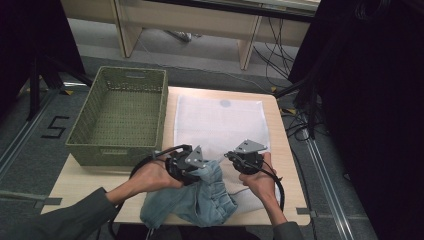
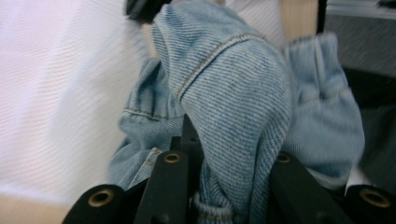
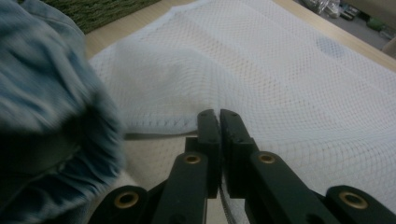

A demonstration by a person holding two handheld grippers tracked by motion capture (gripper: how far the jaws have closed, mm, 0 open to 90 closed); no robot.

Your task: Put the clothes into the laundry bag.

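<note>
Pale wood grain shows on the small tabletop (image 1: 285, 170) I'm working over, so I'll place everything against that table. At its near edge a crumpled pair of light blue denim jeans (image 1: 202, 197) hangs partly off the wood, twill weave and tan topstitching clear in the left gripper view. My left gripper (image 1: 192, 167) has a thick fold of that denim (image 2: 233, 116) wedged between its black jaws, the pads pressing on the cloth. My right gripper (image 1: 245, 161) sits just beside it toward the table's right side, jaws pinched together on the hemmed edge of a white mesh laundry bag (image 3: 289, 79); the netting bunches up right at the tips. That bag (image 1: 220, 122) lies flat across the middle and far part of the table, fine open weave, with a round grey patch near its far edge whose lettering I cannot read. On the table's left side stands an olive-green woven rectangular basket (image 1: 150, 107). Off the table's left, grey floor carries a black taped figure 5 (image 1: 55, 127). Beyond the far edge I see light wooden furniture legs (image 1: 247, 47) and loose black cables (image 1: 280, 55).
</note>
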